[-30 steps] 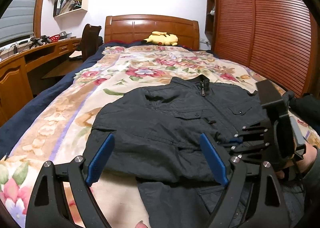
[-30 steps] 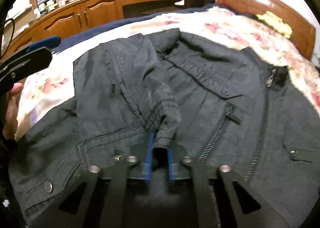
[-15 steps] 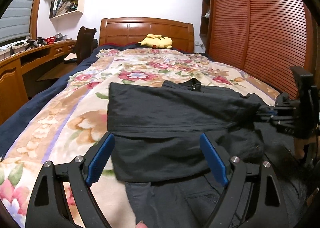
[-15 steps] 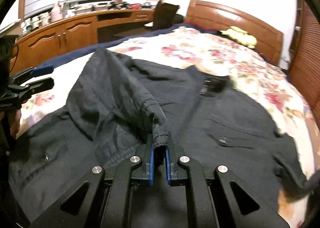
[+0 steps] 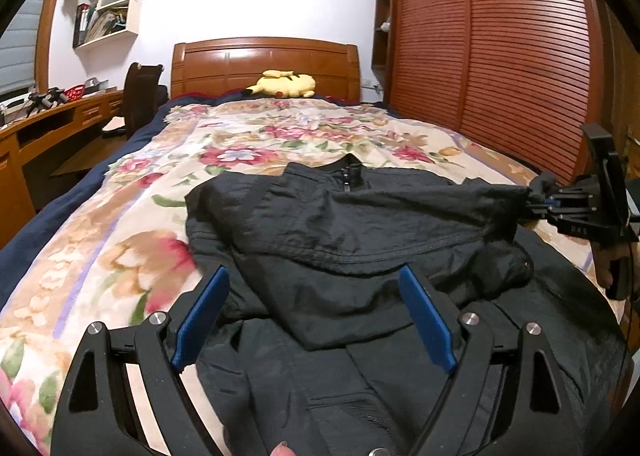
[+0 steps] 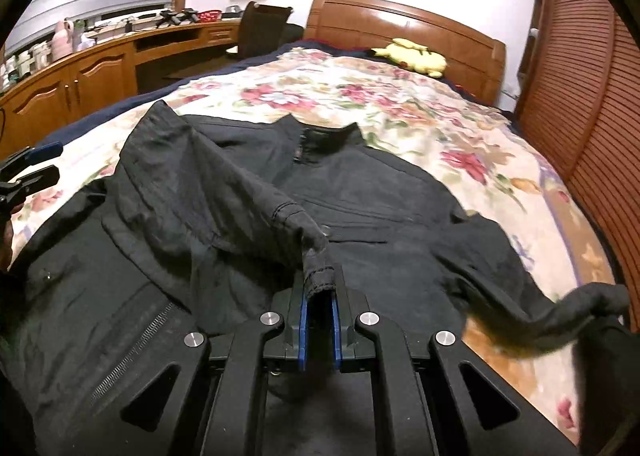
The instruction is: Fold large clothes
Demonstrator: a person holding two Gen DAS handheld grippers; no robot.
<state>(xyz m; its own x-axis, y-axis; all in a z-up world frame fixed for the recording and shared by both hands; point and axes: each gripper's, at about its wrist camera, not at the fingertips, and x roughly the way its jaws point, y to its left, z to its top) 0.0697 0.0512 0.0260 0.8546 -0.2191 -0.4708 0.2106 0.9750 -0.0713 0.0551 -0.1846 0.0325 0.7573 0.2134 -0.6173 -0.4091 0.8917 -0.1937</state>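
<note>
A dark jacket (image 5: 340, 240) lies front up on the floral bedspread (image 5: 120, 240), collar toward the headboard. My right gripper (image 6: 319, 296) is shut on the cuff of the left sleeve (image 6: 318, 276) and holds that sleeve stretched across the jacket's chest, lifted above it. In the left wrist view the right gripper (image 5: 538, 201) shows at the right with the sleeve (image 5: 400, 215) taut. My left gripper (image 5: 316, 320) is open and empty, hovering over the jacket's lower left part. The other sleeve (image 6: 560, 312) hangs off the bed's right edge.
A yellow plush toy (image 5: 284, 85) lies by the wooden headboard (image 5: 264, 63). A wooden desk (image 6: 100, 67) and a chair (image 6: 260, 27) stand left of the bed. A slatted wardrobe (image 5: 500, 55) runs along the right side.
My right gripper has pulled the left sleeve by its cuff across the jacket to the right, stretching it taut. My left gripper has stayed open and rose slightly.
</note>
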